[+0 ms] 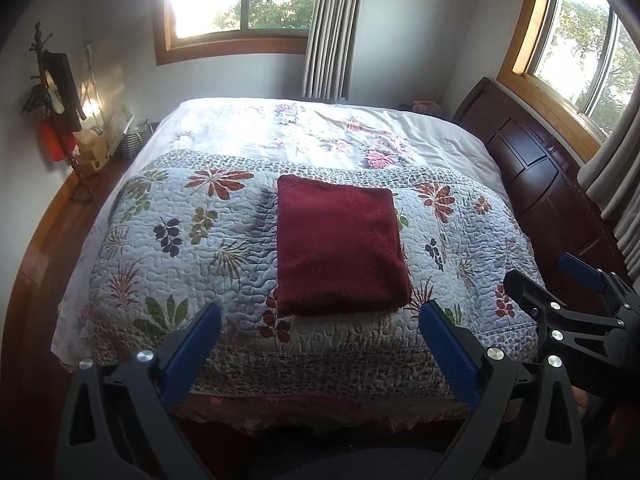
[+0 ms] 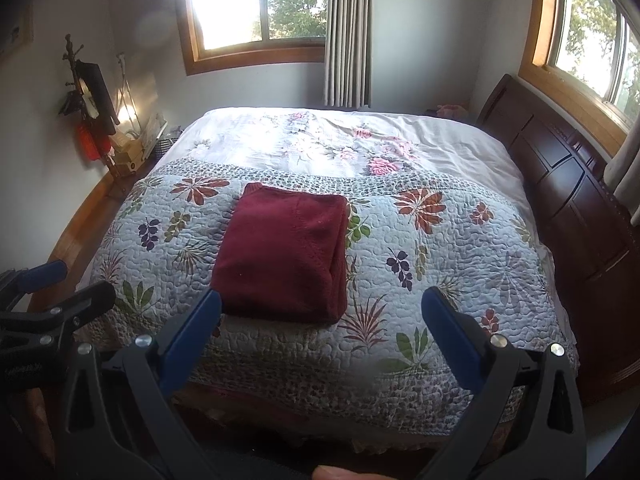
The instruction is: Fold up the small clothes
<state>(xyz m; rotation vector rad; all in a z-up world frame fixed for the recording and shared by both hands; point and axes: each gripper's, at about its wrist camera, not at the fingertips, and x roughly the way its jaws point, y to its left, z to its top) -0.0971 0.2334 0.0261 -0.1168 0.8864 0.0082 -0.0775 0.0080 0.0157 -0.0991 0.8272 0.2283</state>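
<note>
A: What do we see on the bed (image 1: 440, 136)?

B: We see a dark red garment (image 1: 340, 248), folded into a neat rectangle. It lies flat on the flowered quilt (image 1: 160, 240), near the middle of the quilt and closer to the near edge of the bed than to the far one.

A: And our two claws?

B: The left gripper (image 1: 320, 320) has its jaws wide apart, and it holds nothing. It hangs in front of the near edge of the bed, apart from the garment. In the right wrist view, the right gripper (image 2: 320, 308) is spread wide in the same way, also empty.

A: Do the claws touch the cloth?

B: We think not. In the right wrist view one blue finger (image 2: 196, 332) overlaps the near left corner of the garment, but we cannot tell if it touches.

A: What is around the bed?

B: On the right stands a dark wooden headboard (image 1: 532, 160). On the far wall there is a window (image 1: 240, 0) with a grey curtain (image 1: 332, 28) beside it. At the far left we see a coat stand (image 1: 52, 92) with dark and red things hanging on it.
</note>
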